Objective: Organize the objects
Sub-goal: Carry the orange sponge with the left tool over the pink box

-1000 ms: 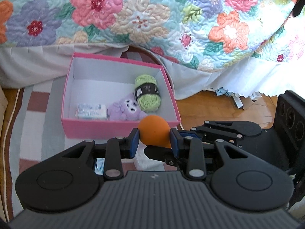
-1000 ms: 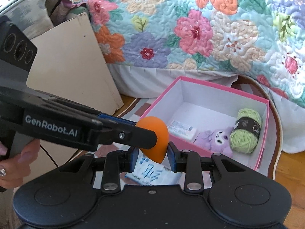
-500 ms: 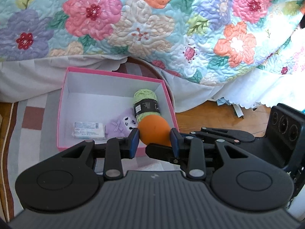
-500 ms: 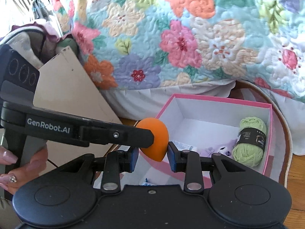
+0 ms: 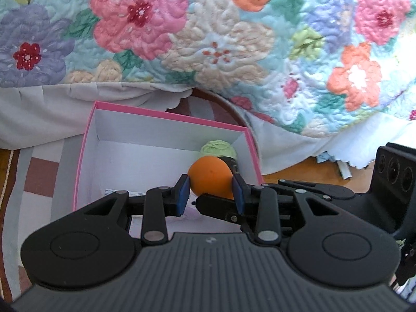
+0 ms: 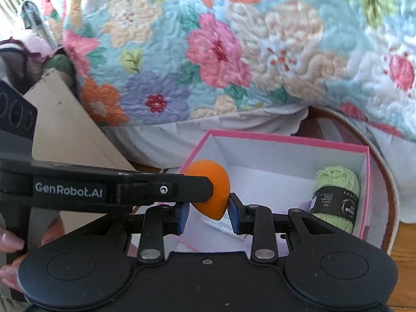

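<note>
Your left gripper (image 5: pixel 210 191) and your right gripper (image 6: pixel 207 212) both squeeze the same orange egg-shaped sponge (image 5: pixel 211 178), one from each side. The blue pads (image 5: pixel 185 191) press on it. You hold the sponge just over the near edge of the pink box (image 6: pixel 286 139). Inside the box, a green ball of yarn (image 6: pixel 336 197) stands by the right wall, and a small white packet (image 6: pixel 221 225) lies on the bottom. Behind the box hangs a flowery quilt (image 5: pixel 208 39).
</note>
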